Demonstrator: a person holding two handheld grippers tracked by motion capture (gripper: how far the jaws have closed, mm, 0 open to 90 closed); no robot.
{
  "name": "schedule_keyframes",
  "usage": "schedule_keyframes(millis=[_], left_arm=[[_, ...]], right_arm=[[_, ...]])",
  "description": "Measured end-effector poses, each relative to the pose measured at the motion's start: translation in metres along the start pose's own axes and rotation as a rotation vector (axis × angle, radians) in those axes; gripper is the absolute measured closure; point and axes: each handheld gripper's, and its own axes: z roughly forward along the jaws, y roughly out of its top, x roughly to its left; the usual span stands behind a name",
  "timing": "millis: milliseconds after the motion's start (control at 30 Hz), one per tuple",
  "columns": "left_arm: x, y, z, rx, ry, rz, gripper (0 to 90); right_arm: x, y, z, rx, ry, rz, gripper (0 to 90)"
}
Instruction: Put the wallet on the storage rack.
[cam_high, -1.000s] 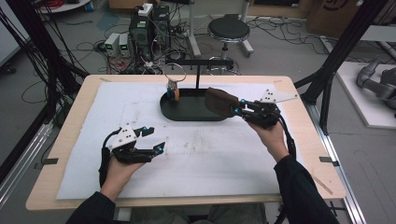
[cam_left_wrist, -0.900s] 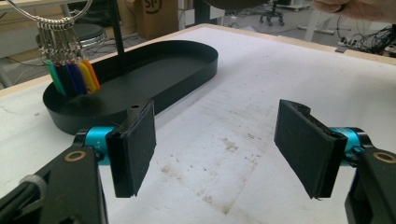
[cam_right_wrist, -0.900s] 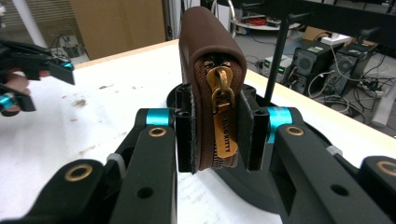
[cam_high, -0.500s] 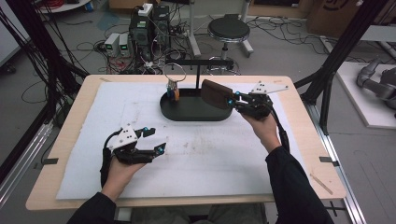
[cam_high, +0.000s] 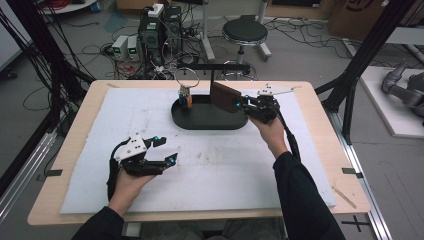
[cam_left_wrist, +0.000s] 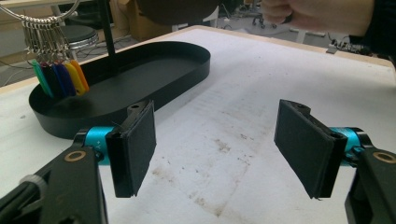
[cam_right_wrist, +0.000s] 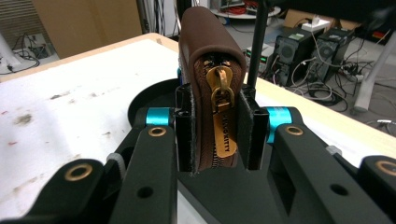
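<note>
A brown zip wallet (cam_high: 224, 97) hangs above the right end of the black oval tray (cam_high: 210, 121), clamped in my right gripper (cam_high: 245, 103). In the right gripper view both pads press the wallet (cam_right_wrist: 208, 70) from either side at my right gripper (cam_right_wrist: 215, 133), with its gold zip pull facing the camera. A ring of coloured key tags (cam_high: 186, 96) hangs over the tray's left end from the black stand (cam_high: 212, 75). My left gripper (cam_high: 166, 150) rests low on the white mat near the front left, open and empty, its pads (cam_left_wrist: 135, 147) wide apart.
The white mat (cam_high: 220, 165) covers most of the wooden table and carries brown stains. Behind the table stand a stool (cam_high: 245, 32), computer boxes and loose cables. Black frame posts rise at both sides.
My right gripper has carried the wallet leftward and farther back, from the tray's right rim to over the tray by the stand post. The left gripper has stayed where it was.
</note>
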Motion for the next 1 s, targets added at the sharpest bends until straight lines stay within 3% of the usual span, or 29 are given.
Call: schedule_keyframes(millis=[233,467,700,1000], left_arm=[[0.001,0.000,-0.002,-0.014,-0.002,-0.008,29.4],[0.001,0.000,-0.003,-0.020,-0.005,-0.009,29.5],[0.000,0.000,-0.004,-0.023,-0.012,-0.005,29.4],[-0.001,-0.001,-0.004,-0.029,-0.018,-0.010,28.7]], right_arm=[[0.000,-0.009,0.029,0.023,-0.011,0.015,72.9],[-0.001,-0.024,0.054,0.065,-0.065,0.027,73.1],[0.001,-0.033,0.070,0.068,-0.119,0.034,73.2],[0.004,-0.043,0.082,0.051,-0.137,0.026,73.1]])
